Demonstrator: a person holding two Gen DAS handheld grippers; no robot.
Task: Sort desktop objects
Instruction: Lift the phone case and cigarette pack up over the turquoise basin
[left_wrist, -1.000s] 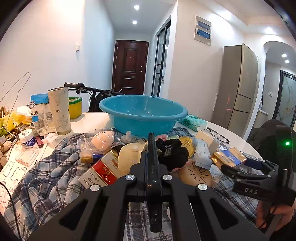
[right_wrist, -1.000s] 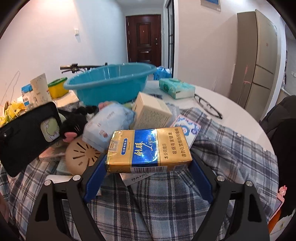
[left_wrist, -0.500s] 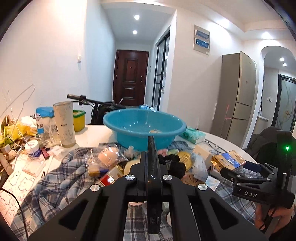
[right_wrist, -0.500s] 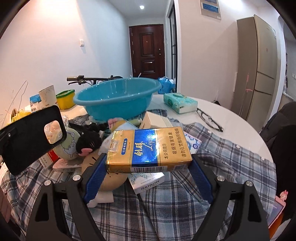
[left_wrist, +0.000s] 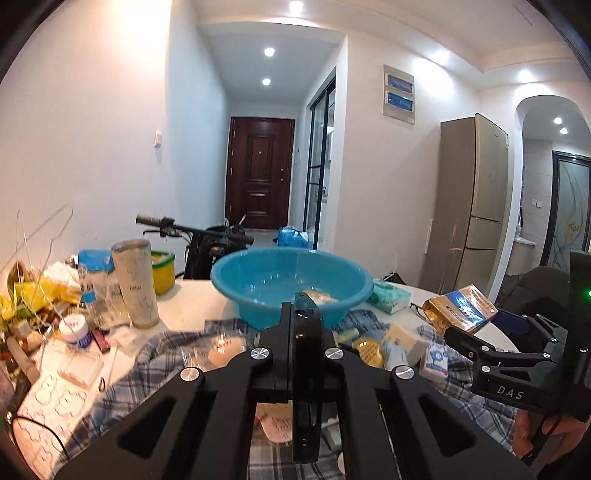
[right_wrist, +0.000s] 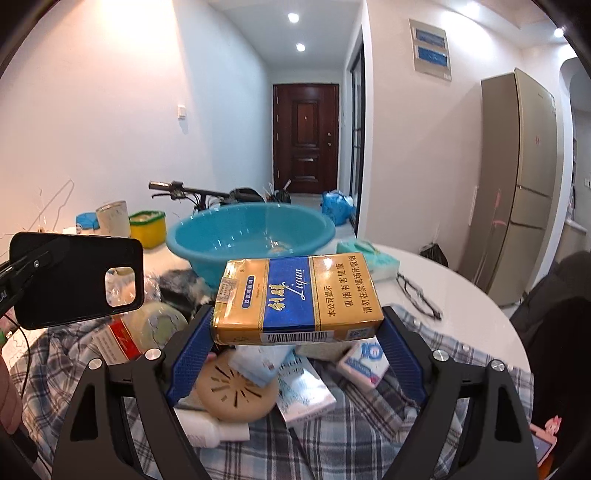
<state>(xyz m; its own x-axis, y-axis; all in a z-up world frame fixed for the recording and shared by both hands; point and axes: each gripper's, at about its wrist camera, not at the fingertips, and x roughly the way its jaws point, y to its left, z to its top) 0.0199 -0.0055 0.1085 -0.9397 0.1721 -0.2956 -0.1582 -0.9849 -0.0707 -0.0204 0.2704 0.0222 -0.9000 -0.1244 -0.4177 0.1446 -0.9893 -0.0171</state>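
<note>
Crosswise, cigarette pack (right_wrist: 299, 297) clamped between right fingers (right_wrist: 188, 354) (left fingers (left_wrist: 286, 325) pinching phone case (right_wrist: 77, 278)).

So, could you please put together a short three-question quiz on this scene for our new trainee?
1. True or false: the right gripper holds the gold and blue cigarette pack clear of the pile.
2. What is the left gripper clamped on: A) a black phone case, B) the glasses, C) the tissue pack?
3. What colour is the basin?

Key: 1 true; 2 A; 3 blue.
</note>
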